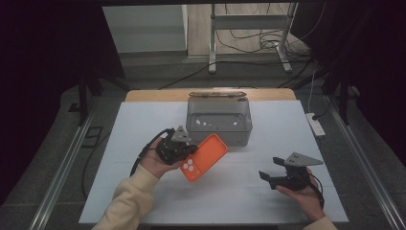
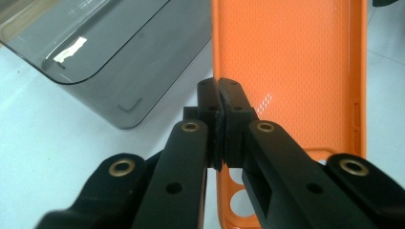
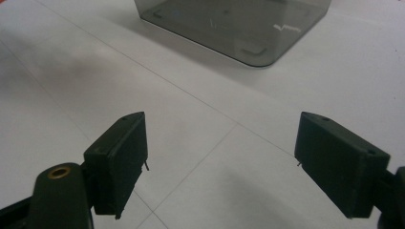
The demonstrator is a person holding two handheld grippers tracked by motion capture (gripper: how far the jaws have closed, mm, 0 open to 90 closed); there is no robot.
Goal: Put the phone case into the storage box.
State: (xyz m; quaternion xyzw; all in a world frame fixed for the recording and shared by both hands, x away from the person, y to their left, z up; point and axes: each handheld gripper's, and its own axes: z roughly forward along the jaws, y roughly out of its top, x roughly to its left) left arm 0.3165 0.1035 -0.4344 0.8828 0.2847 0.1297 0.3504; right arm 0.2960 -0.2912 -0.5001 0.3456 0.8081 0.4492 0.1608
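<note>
Left hand-held gripper [image 1: 187, 152] pinched edge of orange phone case [image 1: 204, 157], held tilted just above white tabletop [image 1: 239, 191], in front of smoky grey plastic box [image 1: 219, 120]. Right hand-held gripper [image 1: 269, 173] hovered well apart, jaws spread, nothing between. Likely step: carry case to box. Advice: keep pinch firm, lift clear of rim, lower level.

High view overhead facing forward, tool views close, sharing grey box [image 1: 219, 120]

A lab — dark curtains [image 1: 43, 72], floor cables [image 1: 249, 40], metal stand [image 1: 249, 24] behind the table [image 1: 143, 124].
</note>
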